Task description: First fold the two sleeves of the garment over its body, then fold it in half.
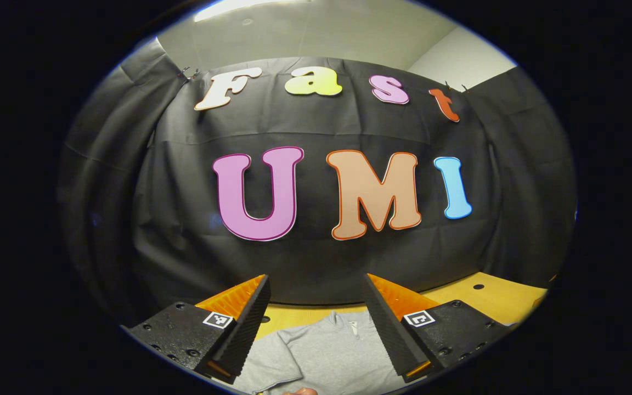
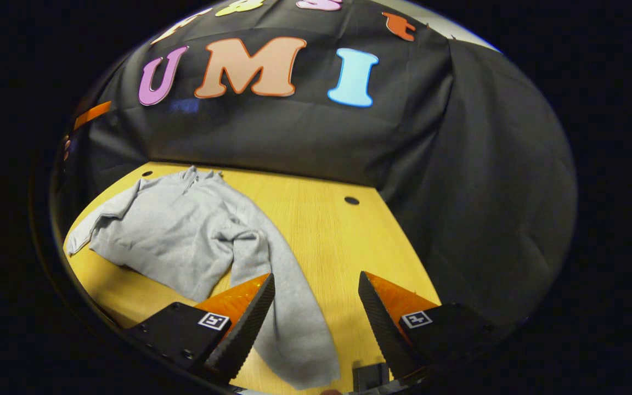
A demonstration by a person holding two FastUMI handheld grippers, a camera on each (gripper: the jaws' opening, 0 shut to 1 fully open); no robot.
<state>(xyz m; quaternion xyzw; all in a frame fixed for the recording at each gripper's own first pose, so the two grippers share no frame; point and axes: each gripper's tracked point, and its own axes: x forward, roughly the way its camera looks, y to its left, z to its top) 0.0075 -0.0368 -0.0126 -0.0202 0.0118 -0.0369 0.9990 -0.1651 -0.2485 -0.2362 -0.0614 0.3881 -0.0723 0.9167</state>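
Observation:
A grey sweatshirt (image 2: 179, 230) lies flat on the wooden table (image 2: 321, 236), collar toward the booth wall. One sleeve (image 2: 288, 307) stretches out from the body toward the right gripper view's bottom edge. My right gripper (image 2: 316, 285) hovers open above that sleeve, whose cloth runs between the fingers and partly under the left one. In the left gripper view the sweatshirt (image 1: 327, 351) shows its collar and chest low down. There my left gripper (image 1: 316, 285) is held open above it, with nothing between the fingers.
Black cloth walls close the table at the back and right. Small round holes (image 2: 351, 201) dot the tabletop. Bare wood (image 2: 349, 252) lies to the right of the sweatshirt. A fingertip (image 1: 300, 391) peeks in at the bottom edge of the left gripper view.

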